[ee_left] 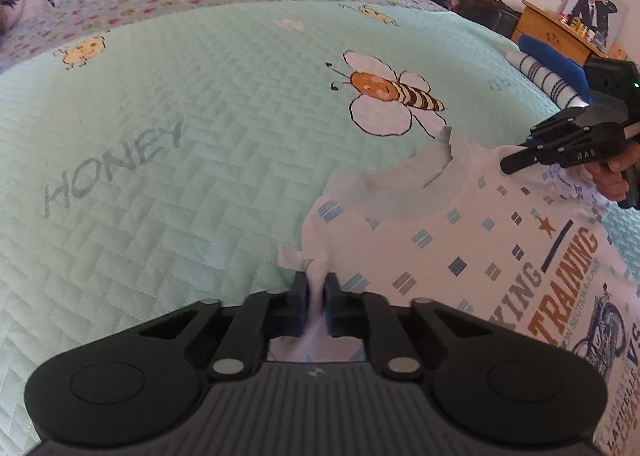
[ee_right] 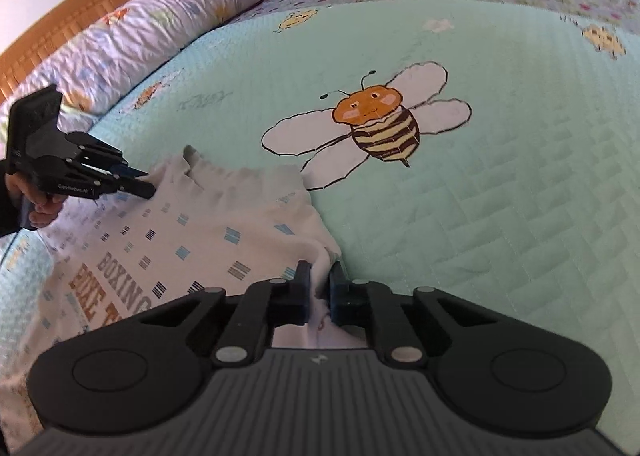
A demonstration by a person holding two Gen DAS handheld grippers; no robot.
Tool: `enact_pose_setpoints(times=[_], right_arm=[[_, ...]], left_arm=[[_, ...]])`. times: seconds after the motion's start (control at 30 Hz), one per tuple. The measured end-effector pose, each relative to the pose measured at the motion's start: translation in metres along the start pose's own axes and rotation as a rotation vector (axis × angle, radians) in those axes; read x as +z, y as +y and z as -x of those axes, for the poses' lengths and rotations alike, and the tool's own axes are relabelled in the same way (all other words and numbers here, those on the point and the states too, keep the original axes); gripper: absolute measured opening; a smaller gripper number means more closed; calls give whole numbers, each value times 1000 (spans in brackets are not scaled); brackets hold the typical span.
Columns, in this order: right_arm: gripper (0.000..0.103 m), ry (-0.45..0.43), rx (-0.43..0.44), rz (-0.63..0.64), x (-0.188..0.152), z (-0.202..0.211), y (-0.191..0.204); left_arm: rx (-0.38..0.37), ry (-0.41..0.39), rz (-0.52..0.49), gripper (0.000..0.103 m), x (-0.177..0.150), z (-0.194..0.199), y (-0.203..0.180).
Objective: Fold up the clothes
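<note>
A white T-shirt (ee_left: 460,240) with small blue squares and printed lettering lies front up on the bed, its pale collar toward the bee picture. My left gripper (ee_left: 317,284) is shut on a pinch of cloth at the shirt's left shoulder. In the right wrist view my right gripper (ee_right: 319,280) is shut on the other shoulder of the T-shirt (ee_right: 224,224). Each view shows the other gripper at the far shoulder: the right gripper (ee_left: 510,164) and the left gripper (ee_right: 146,186), each held by a hand.
The shirt rests on a mint quilt (ee_left: 200,116) with a bee and the word HONEY. Folded blue and striped clothes (ee_left: 540,68) lie at the bed's right edge by a wooden dresser (ee_left: 560,32). Crumpled bedding (ee_right: 140,28) lies along the orange headboard (ee_right: 48,40).
</note>
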State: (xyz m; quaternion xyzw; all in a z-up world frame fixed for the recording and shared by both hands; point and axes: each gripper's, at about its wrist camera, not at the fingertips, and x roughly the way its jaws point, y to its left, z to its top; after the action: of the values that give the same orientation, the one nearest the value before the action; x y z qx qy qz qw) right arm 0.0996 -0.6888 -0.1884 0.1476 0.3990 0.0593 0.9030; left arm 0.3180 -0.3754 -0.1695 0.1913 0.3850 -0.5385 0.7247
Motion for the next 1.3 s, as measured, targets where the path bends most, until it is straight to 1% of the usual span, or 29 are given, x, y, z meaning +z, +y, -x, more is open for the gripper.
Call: enact_pose_setpoints(times=[0.1,0.17,0.33,0.43,0.5,0.57,0.6,0.63,0.67,0.7,0.73,0.77,0.8,0.83,0.87,0.9,0.93,0.97,1.0,1.07,1.13,1.2,1.23,1.27,1.3], right_arm=[[9,-17,-17,6,1,2,3],[9,-34,-27,2,3,4,1],[8,-96,-85,-23,13,7,-8],[7,-129,-121,-33,22,7,-16],[7,-153,-142,-43,29,8,-22],[7,-167,-130,-65,34,8,-28],[7,-155,-98,-83,35,7,-30],[11,-137,-65,-103,34,5,-32],[15,-101,-32,-131,32,2,-33],[18,-77,-23,-141,29,0,-32],[26,-67,-17,-142,25,1,-30],[32,-67,-9,-143,21,4,-29],[32,-74,2,-147,18,9,-29],[33,-83,9,-152,15,14,-29],[34,-106,-3,-160,16,21,-30],[36,-139,-24,-167,20,28,-32],[44,-170,-49,-173,25,34,-34],[51,-191,-83,-170,34,38,-36],[52,-197,-96,-164,42,36,-36],[53,-165,-88,-165,59,22,-36],[53,-71,-66,-162,73,-11,-31],[50,8,-51,-144,82,-41,-23],[48,31,-44,-126,84,-53,-17],[48,43,-46,-105,84,-62,-11],[48,43,-60,-81,84,-67,-4]], left_arm=[[37,-9,-29,4,5,-2,-4],[62,-20,-31,4,9,-3,-4],[126,-45,-37,4,22,-9,-2],[177,-74,-37,4,40,-13,5],[189,-93,-15,4,53,-13,13],[215,-78,-35,5,62,-20,16],[225,-49,-49,5,62,-26,16],[228,-26,-53,5,60,-30,15],[235,-27,-54,7,55,-30,14],[238,-38,-43,7,50,-27,13],[237,-49,-25,7,46,-22,13],[236,-59,-4,12,42,-15,13],[242,-75,8,15,38,-7,11],[255,-94,9,21,34,0,9],[267,-111,12,30,30,8,6],[272,-129,19,34,27,17,3],[275,-148,28,38,23,25,0],[267,-170,43,39,20,32,-3],[249,-190,62,40,18,37,-5],[226,-209,84,40,15,40,-8],[222,-212,75,40,12,38,-15],[220,-217,57,40,8,37,-23],[219,-220,47,40,6,37,-28],[213,-222,43,40,3,38,-31],[203,-223,44,40,0,38,-33]])
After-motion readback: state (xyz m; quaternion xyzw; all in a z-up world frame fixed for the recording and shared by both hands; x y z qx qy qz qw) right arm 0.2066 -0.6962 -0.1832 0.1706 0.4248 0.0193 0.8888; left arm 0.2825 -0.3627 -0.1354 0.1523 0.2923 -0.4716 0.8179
